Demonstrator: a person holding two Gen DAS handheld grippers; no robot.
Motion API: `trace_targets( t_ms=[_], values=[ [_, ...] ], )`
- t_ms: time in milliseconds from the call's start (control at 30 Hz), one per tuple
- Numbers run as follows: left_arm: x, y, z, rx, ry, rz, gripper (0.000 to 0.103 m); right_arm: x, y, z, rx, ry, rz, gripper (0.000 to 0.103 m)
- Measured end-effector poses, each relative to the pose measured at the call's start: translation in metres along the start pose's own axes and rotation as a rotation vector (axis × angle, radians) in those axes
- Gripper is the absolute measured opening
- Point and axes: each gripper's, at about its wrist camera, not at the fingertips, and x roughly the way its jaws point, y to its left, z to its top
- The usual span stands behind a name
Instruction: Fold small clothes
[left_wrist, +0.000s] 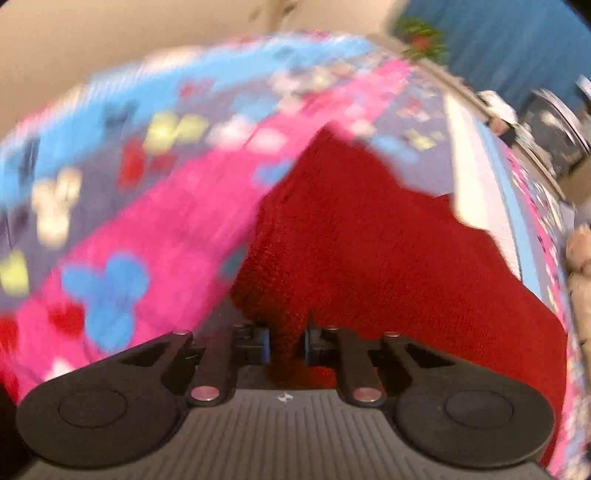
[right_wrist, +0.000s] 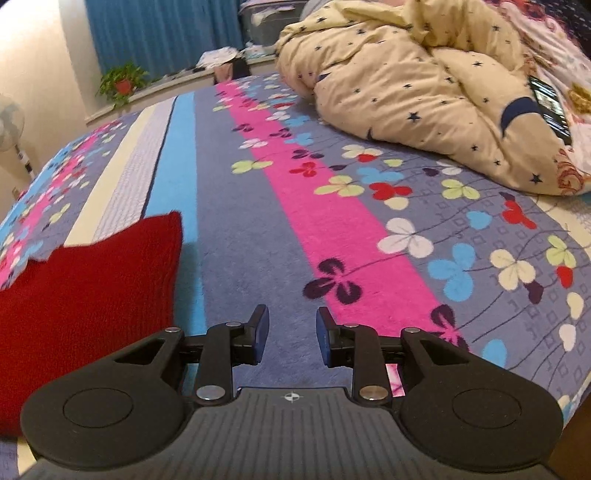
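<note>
Left claw (left_wrist: 287, 345): jaws narrow, clamped on a fold of the fuzzy red knit garment (left_wrist: 369, 236), which bunches up between the blue pads and runs down over the claw's grey ribbed base. From the pinch point the red fabric spreads up and to the right in a wide tent shape, filling the centre of the left wrist view. Left wrist view is motion-blurred. Behind and left of the garment: the fleece bed cover with pink, blue and grey-purple stripes and clover print (left_wrist: 159, 229). Right claw (right_wrist: 291, 338): jaws partly apart, nothing between the blue pads (right_wrist: 263, 332), just bed cover showing through the gap. Red garment sits at the left edge of the right wrist view, well left of the right claw, lying on the bed with one pointed corner sticking up against the light-blue stripe. Further out on the bed, upper right: a bunched cream quilt with dark star print (right_wrist: 406, 81), a dark phone-like slab (right_wrist: 550, 107) lying on its right side. Far background: blue curtain (right_wrist: 162, 33), small green potted plant in a red pot (right_wrist: 122, 83) on the window ledge, white pedestal fan (right_wrist: 11, 125) at the left edge.
</note>
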Motion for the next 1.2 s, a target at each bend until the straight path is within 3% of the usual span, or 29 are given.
trace_targets(
  t_ms=[67,167,300,367,433,500,533,600,633,733,833,867,933,967,1033,1067,1100,1200],
  values=[
    [-0.03,-0.051,0.003,0.154,-0.136,-0.013,0.015,-0.003,-0.007,0.002,0.033,-0.031,-0.029,0.029],
    [-0.075,-0.141,-0.024,0.448,-0.292,-0.157,0.015,-0.015,-0.021,0.007,0.11,-0.123,-0.082,0.029],
    [-0.098,-0.229,-0.107,0.812,-0.317,-0.415,0.015,-0.038,-0.037,0.008,0.195,-0.288,-0.15,0.029],
    [-0.089,-0.261,-0.158,1.017,-0.256,-0.509,0.017,-0.047,-0.044,0.008,0.221,-0.353,-0.166,0.029],
    [-0.067,-0.277,-0.182,1.034,-0.066,-0.623,0.024,-0.05,-0.05,0.007,0.237,-0.367,-0.146,0.029],
    [-0.051,-0.285,-0.193,1.027,0.063,-0.629,0.028,-0.045,-0.053,0.007,0.239,-0.34,-0.098,0.031],
    [-0.053,-0.282,-0.193,1.023,0.042,-0.63,0.031,-0.041,-0.053,0.006,0.232,-0.313,-0.056,0.034],
    [-0.065,-0.267,-0.179,1.001,0.017,-0.708,0.054,-0.034,-0.049,0.006,0.214,-0.264,0.036,0.041],
    [-0.071,-0.257,-0.169,0.972,0.021,-0.748,0.059,-0.028,-0.045,0.006,0.195,-0.223,0.101,0.047],
    [-0.089,-0.225,-0.132,0.868,-0.027,-0.819,0.062,-0.01,-0.027,0.003,0.14,-0.084,0.273,0.049],
    [-0.088,-0.202,-0.093,0.773,-0.101,-0.762,0.06,0.004,-0.001,0.0,0.079,0.027,0.405,0.058],
    [-0.079,-0.195,-0.082,0.743,-0.108,-0.726,0.055,0.008,0.011,-0.002,0.039,0.063,0.43,0.06],
    [-0.056,-0.186,-0.07,0.701,-0.072,-0.63,0.042,0.014,0.036,-0.009,-0.063,0.127,0.443,0.061],
    [-0.038,-0.185,-0.071,0.719,-0.008,-0.578,0.039,0.018,0.048,-0.014,-0.12,0.163,0.433,0.061],
    [-0.011,-0.192,-0.087,0.895,0.117,-0.498,0.043,0.028,0.068,-0.027,-0.233,0.237,0.39,0.054],
    [-0.01,-0.197,-0.093,1.002,0.116,-0.471,0.045,0.029,0.075,-0.032,-0.268,0.252,0.374,0.041],
    [-0.013,-0.2,-0.092,1.042,0.1,-0.477,0.048,0.029,0.082,-0.035,-0.3,0.264,0.377,0.037],
    [-0.023,-0.208,-0.057,0.95,0.123,-0.576,0.066,0.02,0.085,-0.034,-0.308,0.222,0.371,0.034]
  ],
)
